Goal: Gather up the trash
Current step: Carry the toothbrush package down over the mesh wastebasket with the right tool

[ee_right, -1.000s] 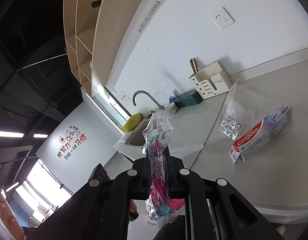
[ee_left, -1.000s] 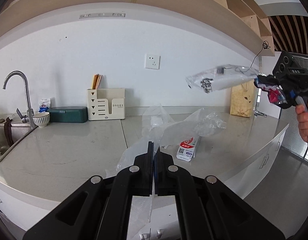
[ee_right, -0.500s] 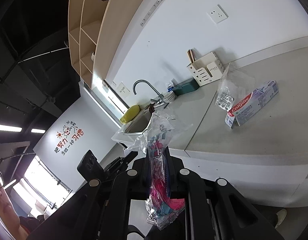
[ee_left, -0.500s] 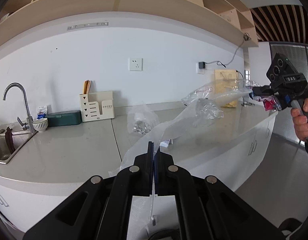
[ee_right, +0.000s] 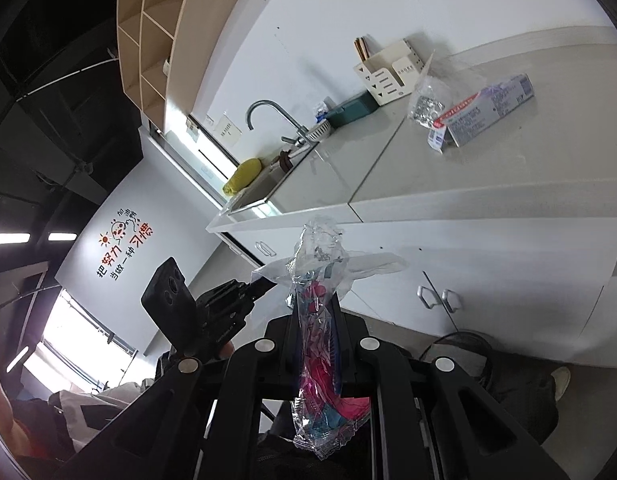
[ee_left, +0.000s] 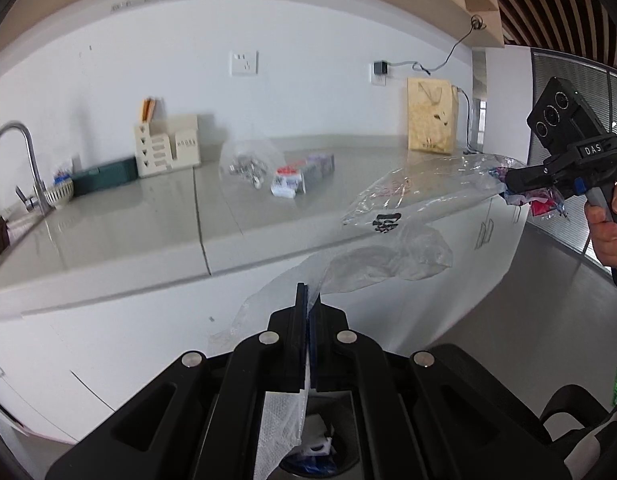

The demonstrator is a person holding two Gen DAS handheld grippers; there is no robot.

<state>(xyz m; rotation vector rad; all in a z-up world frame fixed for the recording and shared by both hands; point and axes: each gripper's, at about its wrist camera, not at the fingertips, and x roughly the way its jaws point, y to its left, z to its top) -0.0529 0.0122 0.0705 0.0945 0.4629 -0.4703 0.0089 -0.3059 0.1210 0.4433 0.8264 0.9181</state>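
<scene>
Left gripper point(ee_left: 307, 300) was pressed together on a thin clear plastic bag point(ee_left: 372, 264). The film ran up from between its jaws and billowed ahead and to the right of the fingertips, off the counter edge. More crumpled white plastic hung below the jaws, under the gripper body.

Right gripper point(ee_right: 317, 312) was pinching a clear wrapper with pink and blue print point(ee_right: 318, 344). The wrapper stood between the jaws, its top sticking out past the fingertips and its bottom hanging behind them toward the camera. In the left wrist view the same gripper point(ee_left: 508, 184) sat far to the right, held by a hand point(ee_left: 606, 224), with a printed clear bag point(ee_left: 420, 192) stretched out from its tip toward the left.

Both grippers were off the counter point(ee_left: 148, 232), in front of the white cabinet doors point(ee_right: 488, 272).

Ahead of the left gripper, on the counter: a toothpaste box point(ee_left: 302, 176) and, just left of it, a small clear bag with foil blister packs point(ee_left: 248, 164). The right wrist view showed the same box point(ee_right: 484, 112) and blister bag point(ee_right: 426, 104), up and right of the fingertips.

Far left: sink faucet point(ee_left: 16, 160).
</scene>
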